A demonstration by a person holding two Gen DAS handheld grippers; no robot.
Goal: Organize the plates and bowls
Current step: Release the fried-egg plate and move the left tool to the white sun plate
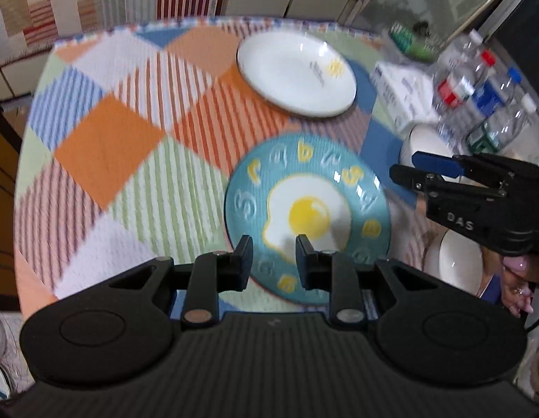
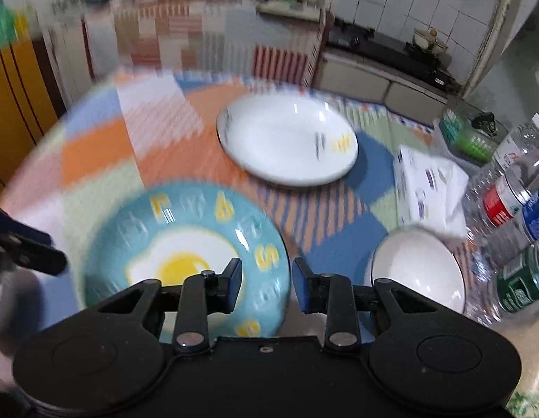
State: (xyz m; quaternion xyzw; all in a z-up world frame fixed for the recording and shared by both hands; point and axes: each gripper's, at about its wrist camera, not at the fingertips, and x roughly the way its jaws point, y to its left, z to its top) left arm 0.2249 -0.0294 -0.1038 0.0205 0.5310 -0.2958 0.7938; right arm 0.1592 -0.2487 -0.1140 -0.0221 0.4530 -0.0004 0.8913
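A teal plate with a fried-egg picture (image 1: 306, 216) lies on the checked tablecloth; it also shows in the right wrist view (image 2: 186, 254). A white plate (image 1: 295, 73) lies behind it, also in the right wrist view (image 2: 287, 142). A white bowl (image 2: 417, 271) sits to the right, with a second white bowl (image 1: 455, 264) near the table edge. My left gripper (image 1: 273, 261) is open and empty above the teal plate's near rim. My right gripper (image 2: 266, 285) is open and empty between the teal plate and the bowl; it also shows in the left wrist view (image 1: 415, 169).
Several plastic water bottles (image 2: 520, 202) and a tissue box (image 2: 429, 184) crowd the right side of the round table (image 1: 106, 146). A green container (image 2: 471, 136) stands behind them. Kitchen counters and a stove (image 2: 384, 52) lie beyond the table.
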